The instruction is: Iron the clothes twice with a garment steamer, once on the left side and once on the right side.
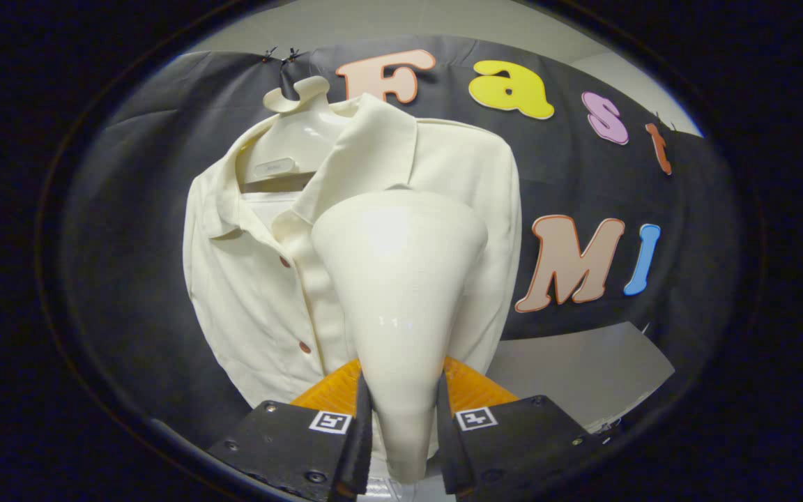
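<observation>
Steamer (398,293) clamped betw. jaws, head up vs shirt (262,293) front, right of buttons.

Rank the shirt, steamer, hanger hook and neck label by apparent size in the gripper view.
1. Shirt, though the steamer hides part of it.
2. Steamer, held between the gripper fingers; its nearness to the camera inflates it, so its true size against the shirt is unsure.
3. Hanger hook.
4. Neck label.

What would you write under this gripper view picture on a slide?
Gripper shut on a cream garment steamer, its head raised before a cream buttoned shirt on a hanger.
</observation>
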### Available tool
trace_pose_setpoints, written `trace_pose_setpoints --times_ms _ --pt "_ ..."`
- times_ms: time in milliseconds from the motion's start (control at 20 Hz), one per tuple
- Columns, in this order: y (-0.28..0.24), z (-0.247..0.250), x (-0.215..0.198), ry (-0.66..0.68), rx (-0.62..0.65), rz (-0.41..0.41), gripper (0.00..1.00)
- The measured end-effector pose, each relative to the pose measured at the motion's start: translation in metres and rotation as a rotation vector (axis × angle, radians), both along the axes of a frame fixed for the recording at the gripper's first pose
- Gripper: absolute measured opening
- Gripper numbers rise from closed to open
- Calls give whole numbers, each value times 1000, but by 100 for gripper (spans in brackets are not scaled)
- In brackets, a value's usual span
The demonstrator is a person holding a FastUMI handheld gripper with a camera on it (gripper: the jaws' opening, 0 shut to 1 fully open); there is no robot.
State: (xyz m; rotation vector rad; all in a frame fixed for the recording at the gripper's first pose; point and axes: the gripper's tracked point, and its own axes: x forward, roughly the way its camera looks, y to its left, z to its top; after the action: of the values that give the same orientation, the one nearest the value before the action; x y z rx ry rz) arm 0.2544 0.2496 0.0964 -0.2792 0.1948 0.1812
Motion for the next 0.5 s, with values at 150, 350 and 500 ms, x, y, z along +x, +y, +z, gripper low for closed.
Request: trace_pose_setpoints --times_ms 150,350,500 --pt "-9 -25 6 27 -11 -25 40" --pt "-24 -57 13 72 -23 -52 40" --pt "-33 -82 18 112 -29 -70 40"
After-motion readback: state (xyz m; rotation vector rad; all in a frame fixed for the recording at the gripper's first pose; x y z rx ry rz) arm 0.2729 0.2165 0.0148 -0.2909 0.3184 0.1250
